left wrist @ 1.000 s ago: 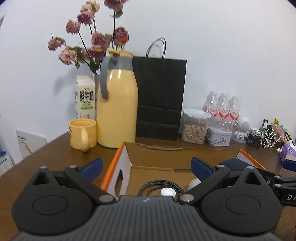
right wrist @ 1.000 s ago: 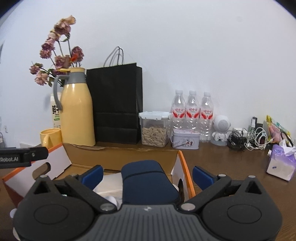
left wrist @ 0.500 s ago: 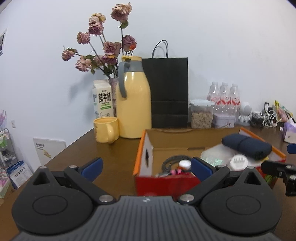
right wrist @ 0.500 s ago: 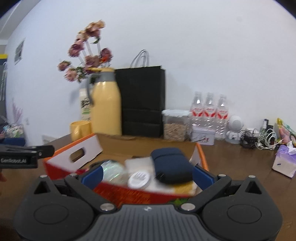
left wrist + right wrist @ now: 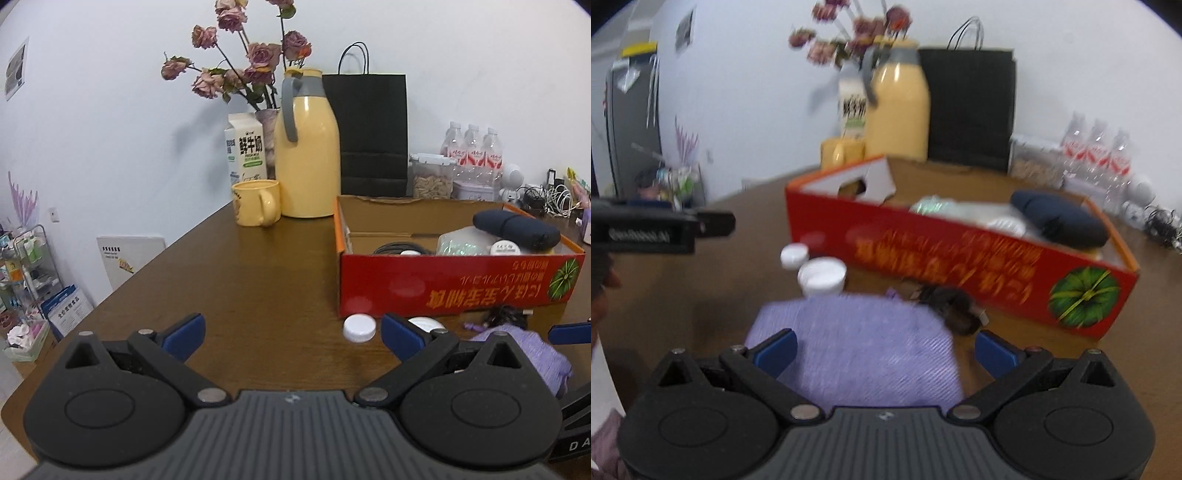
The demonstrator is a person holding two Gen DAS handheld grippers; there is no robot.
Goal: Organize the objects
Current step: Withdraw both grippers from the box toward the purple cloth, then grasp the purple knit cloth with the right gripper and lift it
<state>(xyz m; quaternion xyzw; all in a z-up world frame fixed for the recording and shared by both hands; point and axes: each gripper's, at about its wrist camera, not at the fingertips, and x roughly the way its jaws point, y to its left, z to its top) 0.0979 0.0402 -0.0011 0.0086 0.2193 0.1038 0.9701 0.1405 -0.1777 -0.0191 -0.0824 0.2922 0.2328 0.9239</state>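
Both claws hang with fingers spread wide and empty above a brown table (image 5: 258, 266). The right gripper (image 5: 884, 349) straddles a folded lilac cloth (image 5: 864, 347); the left gripper (image 5: 291, 332) has a white cap (image 5: 359, 328) just ahead. Beyond both sits the red box (image 5: 454, 280), holding a navy pouch (image 5: 517, 229).

Right wrist view is motion-blurred: print on red box (image 5: 945, 254) unreadable, bottles (image 5: 1097, 155) smeared. Dark cable clump (image 5: 955, 306) by box too blurred to identify. Purple cloth (image 5: 864, 350) partly hidden behind right gripper body. In left view, cloth (image 5: 535, 350) cut by gripper body; 2nd white lid (image 5: 424, 323) half-hidden behind blue fingertip (image 5: 400, 334). Box contents mostly hidden by its wall.
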